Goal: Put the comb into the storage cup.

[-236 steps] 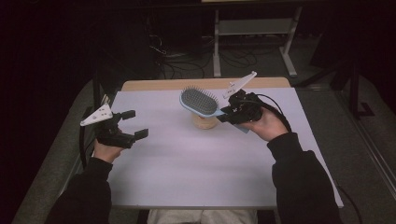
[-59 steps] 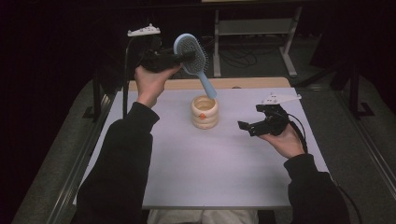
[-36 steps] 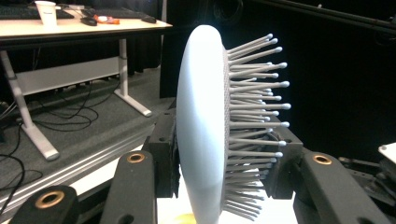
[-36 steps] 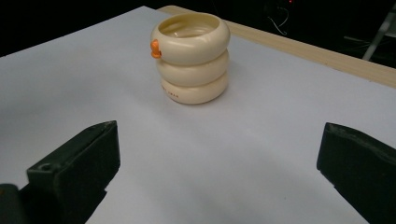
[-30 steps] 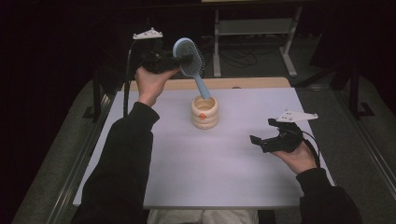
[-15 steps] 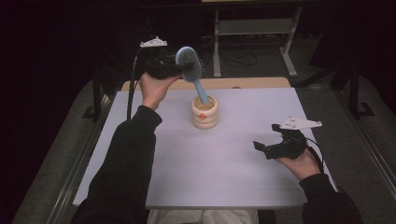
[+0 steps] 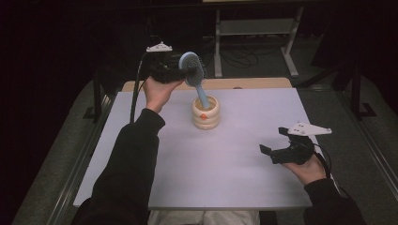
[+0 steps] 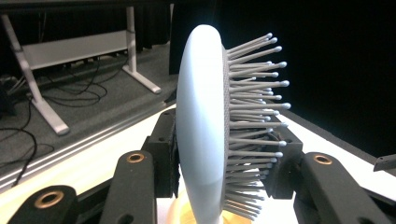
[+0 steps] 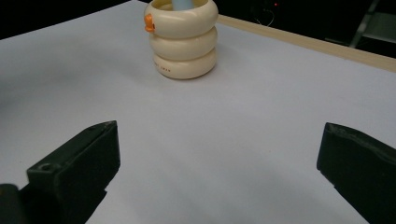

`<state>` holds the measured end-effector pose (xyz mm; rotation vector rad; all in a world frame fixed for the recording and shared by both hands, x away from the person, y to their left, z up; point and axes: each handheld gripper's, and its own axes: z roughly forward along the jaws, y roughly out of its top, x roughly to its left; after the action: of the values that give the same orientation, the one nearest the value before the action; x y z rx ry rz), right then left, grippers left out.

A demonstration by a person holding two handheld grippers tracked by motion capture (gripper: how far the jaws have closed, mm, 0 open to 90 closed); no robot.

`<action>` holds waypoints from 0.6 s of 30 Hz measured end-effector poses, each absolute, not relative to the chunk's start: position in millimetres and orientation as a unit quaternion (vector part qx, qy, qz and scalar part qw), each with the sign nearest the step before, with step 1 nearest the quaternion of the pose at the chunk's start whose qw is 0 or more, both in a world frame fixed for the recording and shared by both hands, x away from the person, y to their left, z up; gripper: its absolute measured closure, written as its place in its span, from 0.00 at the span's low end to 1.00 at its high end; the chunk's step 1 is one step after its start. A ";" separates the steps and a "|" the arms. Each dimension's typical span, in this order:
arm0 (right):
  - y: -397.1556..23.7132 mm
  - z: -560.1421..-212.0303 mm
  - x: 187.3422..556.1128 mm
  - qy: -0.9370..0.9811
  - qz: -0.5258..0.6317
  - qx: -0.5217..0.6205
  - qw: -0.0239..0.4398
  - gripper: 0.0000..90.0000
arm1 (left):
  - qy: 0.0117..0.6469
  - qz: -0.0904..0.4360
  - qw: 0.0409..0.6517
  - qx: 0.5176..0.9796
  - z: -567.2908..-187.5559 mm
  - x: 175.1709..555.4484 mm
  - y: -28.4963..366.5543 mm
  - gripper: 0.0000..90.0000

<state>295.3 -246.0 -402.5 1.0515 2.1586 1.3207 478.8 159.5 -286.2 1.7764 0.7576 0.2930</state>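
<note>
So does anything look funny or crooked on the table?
Nothing is spilled or broken. The one odd thing: the blue hairbrush stands handle-down in the cream ringed cup, leaning left, with the left hand-held gripper clamped on its head. The right hand-held gripper is open.

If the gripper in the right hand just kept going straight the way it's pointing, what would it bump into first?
Probably the cream ringed holder with the hairbrush handle in it. The right gripper is open, with bare tabletop ahead; depth is hard to judge.

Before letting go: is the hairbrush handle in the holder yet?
In: the hairbrush handle dips into the holder mouth, tilted.
</note>
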 end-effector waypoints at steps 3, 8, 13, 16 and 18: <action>-247.5 -401.4 292.5 0.768 0.477 0.374 0.207 0.00 | 0.322 0.126 0.558 0.754 -289.5 479.4 158.2 0.62; -251.3 -402.5 289.8 0.764 0.480 0.380 0.203 0.00 | 0.327 0.124 0.559 0.752 -297.3 480.4 156.4 0.62; -255.0 -403.2 287.2 0.762 0.483 0.382 0.203 0.00 | 0.328 0.123 0.555 0.755 -304.1 481.9 153.5 0.62; -257.2 -404.6 286.3 0.761 0.482 0.384 0.202 0.00 | 0.329 0.124 0.551 0.757 -307.6 482.3 151.3 0.62; -258.7 -405.8 286.1 0.760 0.481 0.388 0.200 0.00 | 0.327 0.124 0.549 0.759 -309.5 482.2 150.1 0.62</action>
<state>286.1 -258.7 -405.8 1.0837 2.1252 1.3444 482.2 150.1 -309.5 1.7988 0.7743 0.2944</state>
